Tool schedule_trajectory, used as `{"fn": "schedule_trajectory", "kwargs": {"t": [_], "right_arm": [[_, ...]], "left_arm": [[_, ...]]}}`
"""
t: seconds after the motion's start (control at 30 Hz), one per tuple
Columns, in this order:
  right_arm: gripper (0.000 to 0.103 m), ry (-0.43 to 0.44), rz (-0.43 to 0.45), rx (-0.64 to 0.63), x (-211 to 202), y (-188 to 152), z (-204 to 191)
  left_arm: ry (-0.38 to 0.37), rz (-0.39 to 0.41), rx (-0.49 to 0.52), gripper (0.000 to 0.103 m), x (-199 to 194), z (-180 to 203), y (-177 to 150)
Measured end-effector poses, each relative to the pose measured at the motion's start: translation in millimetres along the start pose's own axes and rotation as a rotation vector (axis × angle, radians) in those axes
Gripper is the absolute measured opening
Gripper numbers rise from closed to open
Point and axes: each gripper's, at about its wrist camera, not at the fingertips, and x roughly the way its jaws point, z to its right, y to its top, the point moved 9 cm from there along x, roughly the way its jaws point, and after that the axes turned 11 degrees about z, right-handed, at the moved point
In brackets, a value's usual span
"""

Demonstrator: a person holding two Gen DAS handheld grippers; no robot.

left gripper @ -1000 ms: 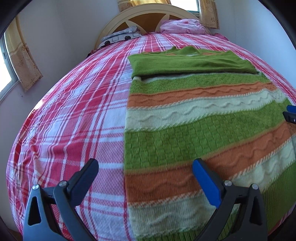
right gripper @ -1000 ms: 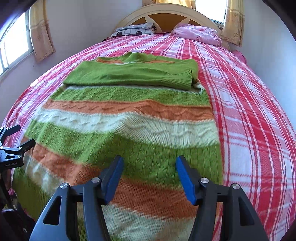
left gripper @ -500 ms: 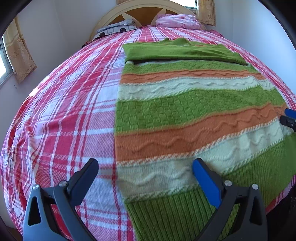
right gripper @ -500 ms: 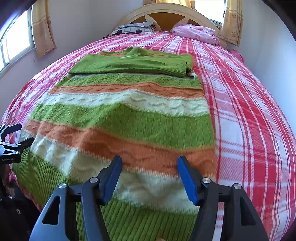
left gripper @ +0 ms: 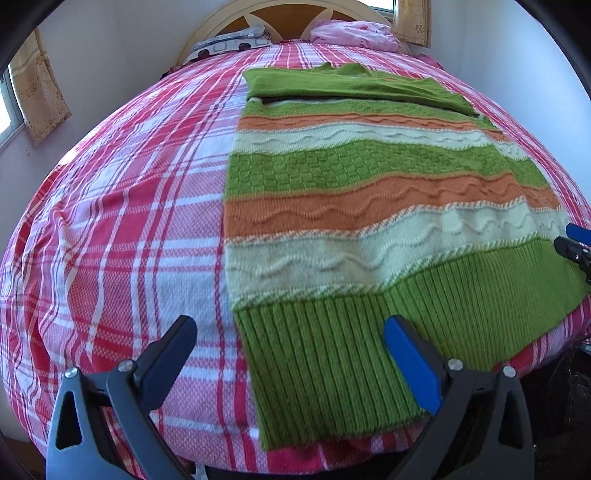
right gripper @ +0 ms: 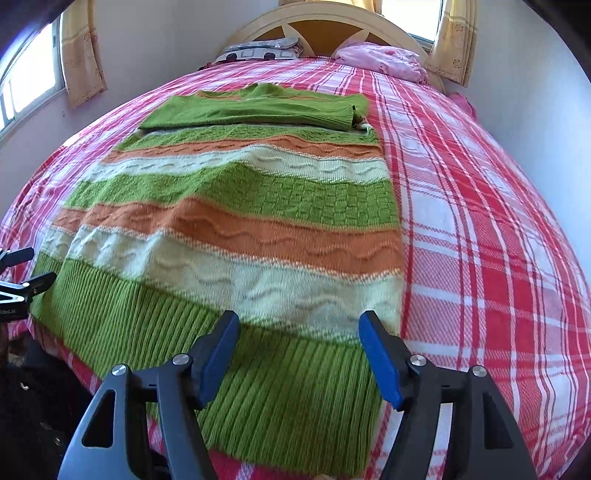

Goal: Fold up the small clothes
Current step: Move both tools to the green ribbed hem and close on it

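Two tools hover over a plaid bed [left gripper: 110,229], where a striped sweater [left gripper: 369,206] lies flat, hem at the foot edge. Left tool [left gripper: 288,354] spread wide, right tool [right gripper: 299,350] opening, both empty; best pinch hem corners evenly.

Bed with red plaid cover [right gripper: 480,221], arched cream headboard [right gripper: 325,22], pale walls [right gripper: 155,44], yellow curtains [right gripper: 79,55] beside daylit window [right gripper: 26,85]

Chunky ribbed knit sweater [left gripper: 369,221] on a woven plaid cotton-like bedsheet [left gripper: 129,221]; both matt.
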Motion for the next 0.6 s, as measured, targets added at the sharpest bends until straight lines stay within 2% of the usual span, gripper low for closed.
{"fn": "schedule_trajectory", "kwargs": {"t": [0.2, 0.5, 0.57, 0.6], "right_arm": [[0.071, 0.0, -0.005, 0.006, -3.8, -6.8, 3.4], [0.074, 0.009, -0.007, 0.056, -14.5, -19.4, 10.8], [0.075, 0.018, -0.017, 0.078, -16.7, -22.6, 12.8], [0.075, 0.026, -0.016, 0.086, -18.3, -24.0, 13.5]], "left_arm": [[0.011, -0.005, 0.007, 0.103, -5.6, -0.4, -5.7], [-0.022, -0.033, -0.048, 0.103, -8.1, -3.2, -15.5], [-0.033, -0.031, -0.055, 0.101, -9.1, -2.7, -15.3], [-0.047, -0.029, -0.062, 0.097, -11.8, -1.9, -16.8]]}}
